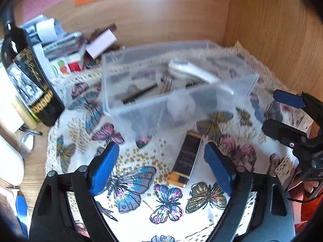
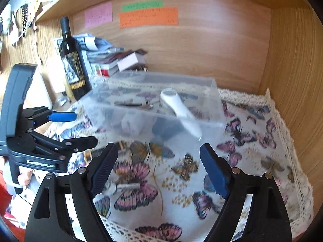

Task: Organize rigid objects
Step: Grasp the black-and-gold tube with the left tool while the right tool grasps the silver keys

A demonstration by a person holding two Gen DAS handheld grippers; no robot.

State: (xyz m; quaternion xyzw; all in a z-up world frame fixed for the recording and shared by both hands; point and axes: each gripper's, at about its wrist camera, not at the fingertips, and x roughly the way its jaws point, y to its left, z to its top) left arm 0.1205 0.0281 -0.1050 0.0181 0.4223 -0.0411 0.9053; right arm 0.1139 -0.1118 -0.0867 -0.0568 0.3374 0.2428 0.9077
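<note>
Both the left hand-held gripper point(image 1: 161, 159) and right hand-held gripper point(image 2: 159, 167) are wide open and empty, so the dark lipstick box point(image 1: 186, 161), lying near the clear bin point(image 1: 161, 92), could slide if nudged.

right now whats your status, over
Left gripper open, empty. Right gripper open, empty. Black-gold box on cloth before clear bin. Nothing blocking.

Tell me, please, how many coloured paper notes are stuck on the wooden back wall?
3: a pink note on the left, a green note to its right, and an orange note directly below the green one. None looks hidden.
</note>
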